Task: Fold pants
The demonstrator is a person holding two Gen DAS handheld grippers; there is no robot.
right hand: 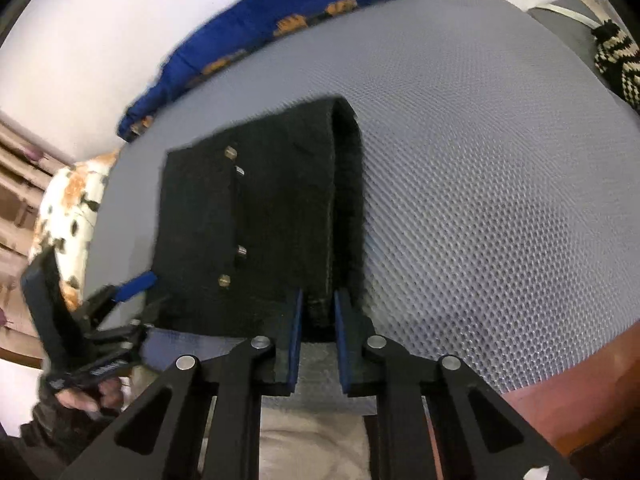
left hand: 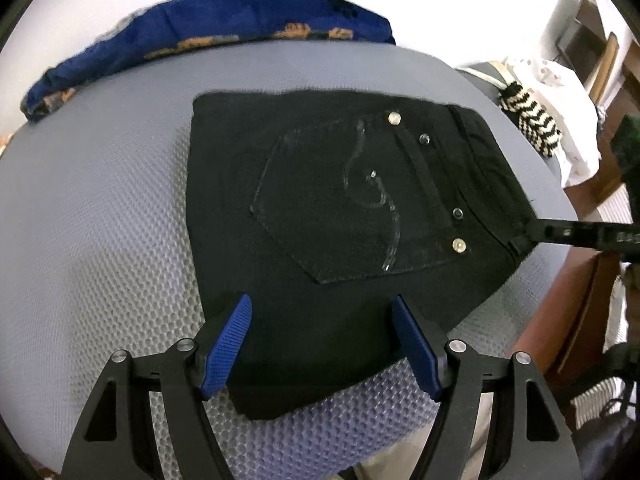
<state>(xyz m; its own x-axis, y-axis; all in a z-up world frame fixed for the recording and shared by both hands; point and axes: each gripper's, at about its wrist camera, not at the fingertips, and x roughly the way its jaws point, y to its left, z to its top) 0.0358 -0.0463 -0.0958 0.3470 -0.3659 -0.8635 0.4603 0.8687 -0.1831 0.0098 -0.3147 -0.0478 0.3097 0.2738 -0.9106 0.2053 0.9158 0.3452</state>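
Note:
Black pants (left hand: 340, 208) lie folded into a compact packet on a grey mesh surface (left hand: 100, 208), back pocket with pale stitching and metal rivets facing up. My left gripper (left hand: 322, 340) is open, its blue pads straddling the packet's near edge. My right gripper (right hand: 318, 336) is shut on the waistband corner of the pants (right hand: 256, 232); it shows as a dark bar at the right in the left wrist view (left hand: 576, 234). The left gripper also shows at the lower left of the right wrist view (right hand: 132, 292).
A blue patterned cloth (left hand: 208, 36) lies bunched along the far edge of the mesh surface. A black-and-white striped knit item (left hand: 528, 116) and white fabric (left hand: 568, 128) lie at the right. A floral cushion (right hand: 68, 208) sits at the left. Brown wood (right hand: 580, 392) borders the near right edge.

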